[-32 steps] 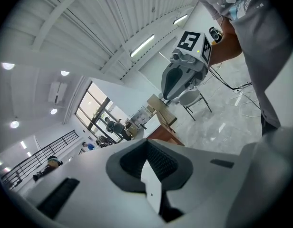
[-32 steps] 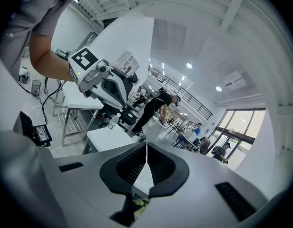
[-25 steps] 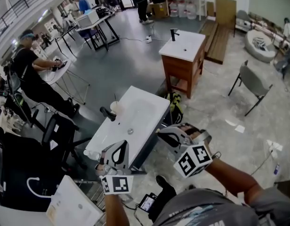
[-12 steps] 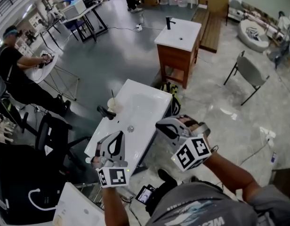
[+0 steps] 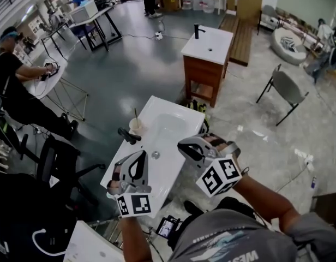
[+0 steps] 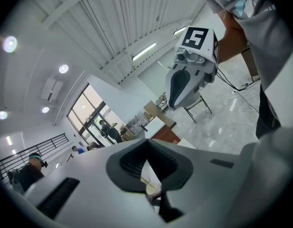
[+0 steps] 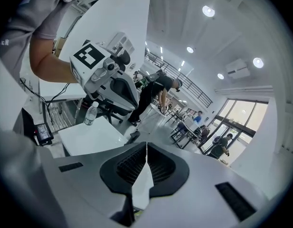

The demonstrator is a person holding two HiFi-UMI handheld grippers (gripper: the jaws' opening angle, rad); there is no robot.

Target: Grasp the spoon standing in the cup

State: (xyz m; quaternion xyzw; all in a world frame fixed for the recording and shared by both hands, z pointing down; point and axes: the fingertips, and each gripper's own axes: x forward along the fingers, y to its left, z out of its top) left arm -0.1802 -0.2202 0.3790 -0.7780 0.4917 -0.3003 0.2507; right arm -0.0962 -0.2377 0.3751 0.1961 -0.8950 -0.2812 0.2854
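Left gripper [image 5: 142,156] and right gripper [image 5: 183,146] hover at sink [image 5: 180,113] edge, fingers pressed together, empty, probably lining up on cup [image 5: 136,126] and spoon [image 5: 136,115].

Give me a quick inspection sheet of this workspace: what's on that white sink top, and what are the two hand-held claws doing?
Surface: white sink top, basin bare.
Job's things: spoon standing in the cup, beside the black tap; not grasped.
Clutter: water bottle at the top's edge.
Grippers: left gripper and right gripper both shut, empty, short of the cup.
Cables: power strip with cord on the floor.
Surroundings: second sink cabinet, grey chair, seated person.
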